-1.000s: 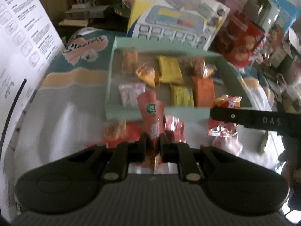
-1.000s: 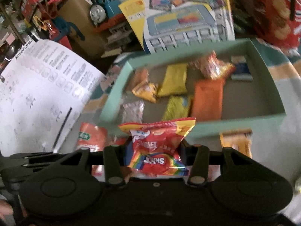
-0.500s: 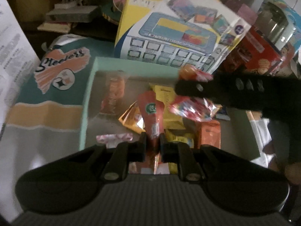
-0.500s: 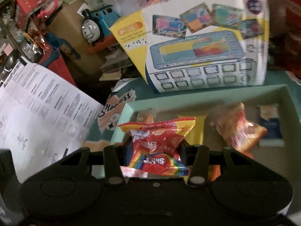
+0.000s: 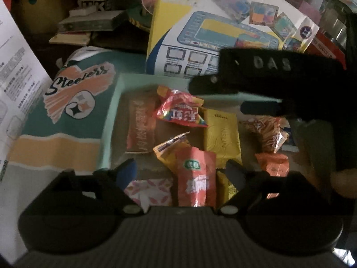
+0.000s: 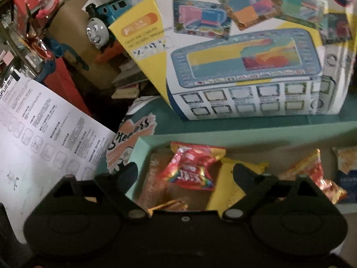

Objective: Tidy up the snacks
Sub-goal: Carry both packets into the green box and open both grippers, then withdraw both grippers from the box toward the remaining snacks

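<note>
A mint-green tray (image 5: 111,116) holds several snack packs. My left gripper (image 5: 180,172) hangs over its near side with jaws opening. The orange-red sachet with a green logo (image 5: 196,178) lies loose between the fingers, untouched by the pads. My right gripper (image 6: 185,174) is over the tray's far left part, jaws opening too. The red rainbow candy pack (image 6: 189,167) lies free below it on the tray's contents. In the left wrist view that candy pack (image 5: 180,111) sits under the right gripper (image 5: 218,98), which reaches in from the right.
The tray also holds a yellow pack (image 5: 223,134), an orange-brown pack (image 5: 140,127), a pink-white sachet (image 5: 151,189) and crinkly orange bags (image 5: 267,131). A toy box (image 6: 245,55) stands behind the tray (image 6: 245,136). A white printed sheet (image 6: 44,138) lies left.
Both grippers moved forward over the tray. Their jaws spread apart, and the sachet and the candy pack left them and landed in the tray.
</note>
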A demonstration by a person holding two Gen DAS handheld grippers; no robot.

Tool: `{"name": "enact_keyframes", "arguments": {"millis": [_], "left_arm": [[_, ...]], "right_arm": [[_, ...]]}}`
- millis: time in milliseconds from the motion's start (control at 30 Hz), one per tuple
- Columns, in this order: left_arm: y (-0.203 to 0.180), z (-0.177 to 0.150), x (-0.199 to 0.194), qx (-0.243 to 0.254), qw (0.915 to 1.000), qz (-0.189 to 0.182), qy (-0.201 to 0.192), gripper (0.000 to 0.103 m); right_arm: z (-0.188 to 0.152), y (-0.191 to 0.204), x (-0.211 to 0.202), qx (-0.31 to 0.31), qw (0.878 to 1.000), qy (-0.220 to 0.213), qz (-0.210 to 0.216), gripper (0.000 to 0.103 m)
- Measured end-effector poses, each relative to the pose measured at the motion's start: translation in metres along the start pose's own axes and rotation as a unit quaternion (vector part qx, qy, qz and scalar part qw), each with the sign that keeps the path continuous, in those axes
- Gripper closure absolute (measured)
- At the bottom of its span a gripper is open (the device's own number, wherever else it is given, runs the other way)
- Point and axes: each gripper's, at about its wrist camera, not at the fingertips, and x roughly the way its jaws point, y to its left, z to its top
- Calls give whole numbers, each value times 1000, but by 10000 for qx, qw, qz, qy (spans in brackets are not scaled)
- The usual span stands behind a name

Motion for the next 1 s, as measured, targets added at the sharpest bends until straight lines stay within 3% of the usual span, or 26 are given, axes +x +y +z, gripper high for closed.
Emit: {"name": "enact_keyframes", "arguments": {"millis": [167,267,467,767,1000], "left_arm": [[-2,-3,-9,61,9999,89,-7,11],[-1,-7,-19,74,9998,158,-66,5],[5,-24,-44,155,9993,326,-128,4],[33,-71,-83,13,9985,538,-84,0],[55,-108,-87,-7,9960,876,181,0]], "right_arm": [[-10,-5,-16,43,9999,-19,-100,9],[-17,-4,-30,61,9999,-38,-142,0],[-42,-1,-62,98,9998,-66,-164,0],[-98,2,-103,270,9995,75,-169,0],[-138,-1,-119,431,9985,266,-202,0]]}}
